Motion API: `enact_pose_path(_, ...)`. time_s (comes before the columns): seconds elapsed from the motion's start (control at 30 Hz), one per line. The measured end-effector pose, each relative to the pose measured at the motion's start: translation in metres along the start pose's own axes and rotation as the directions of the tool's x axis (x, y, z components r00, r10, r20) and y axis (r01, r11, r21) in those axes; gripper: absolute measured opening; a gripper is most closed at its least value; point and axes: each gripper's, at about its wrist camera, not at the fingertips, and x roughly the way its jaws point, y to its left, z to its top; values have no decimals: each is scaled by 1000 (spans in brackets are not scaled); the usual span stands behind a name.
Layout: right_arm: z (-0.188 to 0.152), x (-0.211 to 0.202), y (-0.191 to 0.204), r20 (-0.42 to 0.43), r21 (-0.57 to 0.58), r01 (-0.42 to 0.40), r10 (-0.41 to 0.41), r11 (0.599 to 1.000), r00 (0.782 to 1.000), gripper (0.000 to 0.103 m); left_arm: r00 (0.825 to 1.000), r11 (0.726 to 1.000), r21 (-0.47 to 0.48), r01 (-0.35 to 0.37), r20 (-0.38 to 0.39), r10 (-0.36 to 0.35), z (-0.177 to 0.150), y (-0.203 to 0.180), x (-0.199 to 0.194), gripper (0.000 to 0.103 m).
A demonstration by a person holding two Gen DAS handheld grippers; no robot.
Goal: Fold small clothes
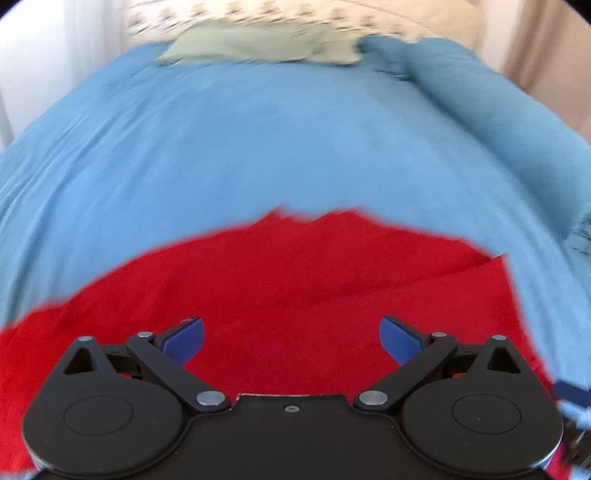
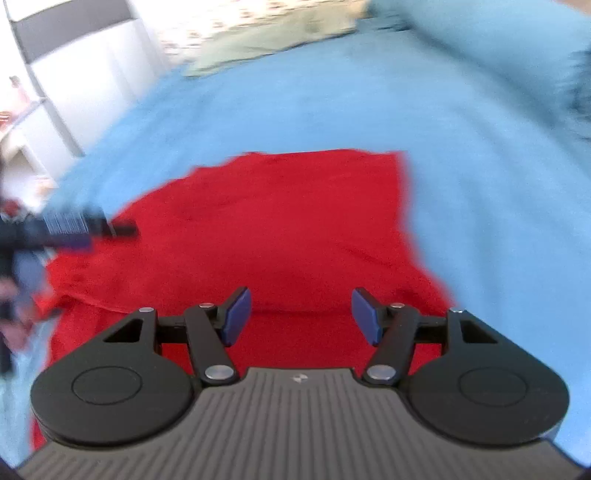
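Left gripper (image 1: 291, 338) spread wide, blue pads (image 1: 184, 341) apart, nothing held, poised over red garment (image 1: 295, 288). Right gripper (image 2: 301, 315) likewise released, pads (image 2: 236, 315) parted over the same red garment (image 2: 280, 229). Garment spread fairly flat on blue bedsheet (image 1: 258, 147), a folded flap at its right edge in left wrist view. Far end of bed: green pillow (image 1: 236, 46), patterned cream pillow (image 1: 332, 16), bunched blue blanket (image 1: 498, 107). Both views motion-blurred.
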Motion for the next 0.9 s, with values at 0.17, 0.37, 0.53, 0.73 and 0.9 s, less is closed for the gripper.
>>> enact_pose_path(0.17, -15, 5, -3, 82, -216, 310, -300, 926, 951, 75, 996, 982, 169, 90, 7, -92, 32, -101, 46, 103)
enact_pose_path(0.37, -29, 34, -20, 107, -276, 315, -296, 908, 949, 71, 994, 957, 269, 111, -24, -108, 30, -156, 91, 102)
enact_pose_path(0.53, -30, 46, -15, 193, -339, 314, -261, 887, 946, 56, 996, 961, 263, 89, -11, -89, 28, -170, 105, 102)
enact_pose_path(0.73, -37, 45, -25, 208, -221, 322, -277, 921, 938, 23, 997, 974, 214, 73, 13, -77, 28, -176, 116, 103)
enact_pose_path(0.9, -49, 33, -35, 185, -194, 286, -251, 938, 950, 22, 999, 974, 224, 30, 17, -34, 19, -183, 130, 103)
